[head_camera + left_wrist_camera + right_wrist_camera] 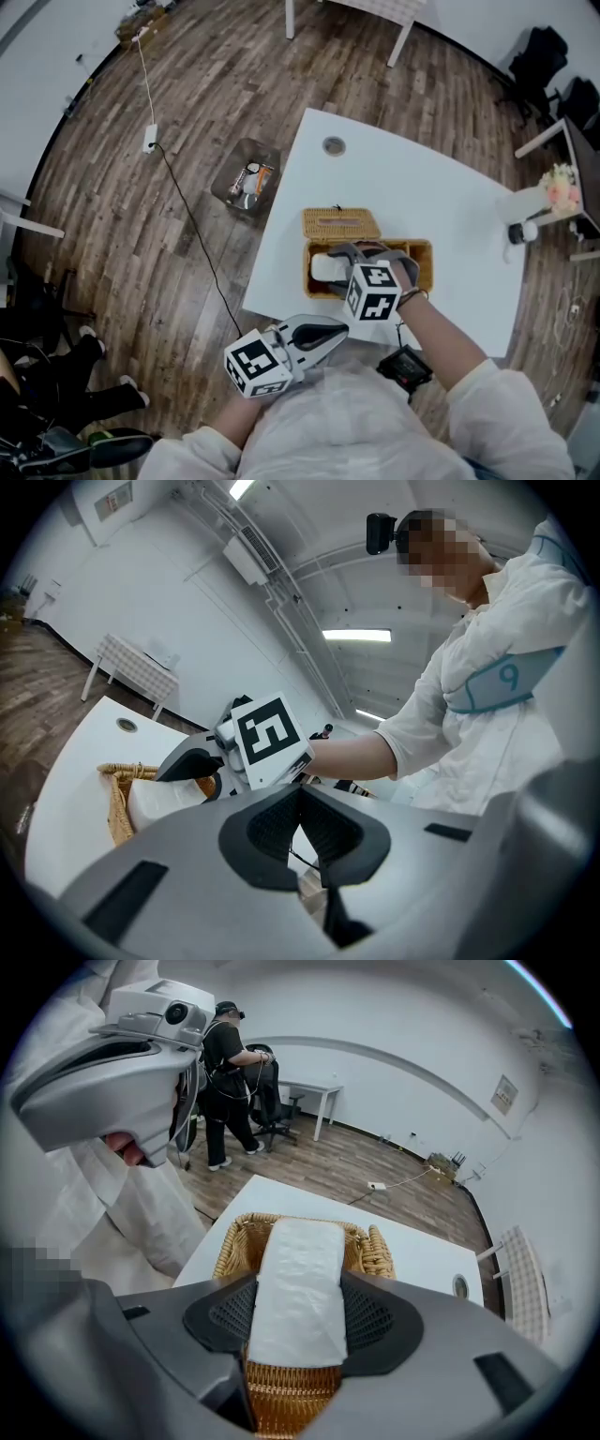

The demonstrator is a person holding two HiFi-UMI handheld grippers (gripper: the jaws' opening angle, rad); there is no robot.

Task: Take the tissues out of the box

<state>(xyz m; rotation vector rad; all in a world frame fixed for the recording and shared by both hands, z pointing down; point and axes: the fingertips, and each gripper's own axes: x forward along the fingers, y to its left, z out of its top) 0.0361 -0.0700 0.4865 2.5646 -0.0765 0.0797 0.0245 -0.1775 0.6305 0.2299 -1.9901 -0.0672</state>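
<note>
head view, from steeply above: a white table (403, 187) fills the centre and right of the frame, on a wood-plank floor. at the frame's centre stands an open wicker box (418, 255). its flat woven lid (340, 223) lies on the table just above it in the frame, touching the box's far rim. the right gripper (349, 262) reaches down into the left half of the box. a white tissue pack (324, 268) shows there, within the box's rim.

right gripper view: the pack runs lengthwise up the middle of the frame, between the two dark pads. each pad lies against one long side of the pack, so the jaws are closed on it. its far end extends over the box's interior, and woven wall shows below its near end.

left gripper view: the left gripper (302, 827) has its pads met at their tips, with nothing between them. in the head view it sits at lower centre-left, at the table's near edge and apart from the box.

surroundings, head view: a round hole (334, 145) lies in the tabletop towards the upper centre. a grey tray (246, 178) of small items sits on the floor left of the table, and a dark cable (187, 217) runs past it.
</note>
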